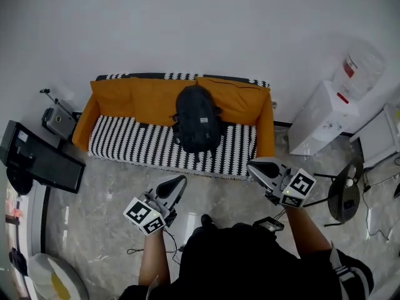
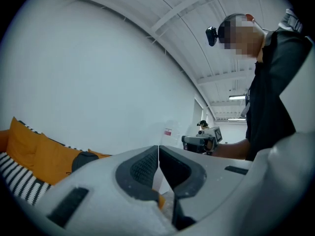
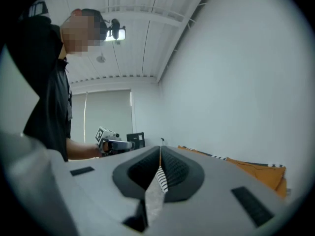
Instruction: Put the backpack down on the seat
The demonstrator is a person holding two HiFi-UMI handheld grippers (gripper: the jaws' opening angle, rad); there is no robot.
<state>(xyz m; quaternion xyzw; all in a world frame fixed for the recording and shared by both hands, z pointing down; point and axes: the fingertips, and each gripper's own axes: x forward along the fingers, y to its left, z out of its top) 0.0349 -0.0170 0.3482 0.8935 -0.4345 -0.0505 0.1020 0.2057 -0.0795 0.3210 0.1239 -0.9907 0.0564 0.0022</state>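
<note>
Jaws on both grippers are clenched on nothing; the left gripper shows its two sides meeting with no strap between them, and the right gripper likewise; neither touches the backpack. That stands upright at the upper middle of the head view, on the striped seat, its back against the orange cushions; that lean is probably what keeps it from slumping forward. Both grippers hover over the floor at lower centre, well apart from the seat; with the backpack resting on its own and nothing gripped, the task reads as done.
</note>
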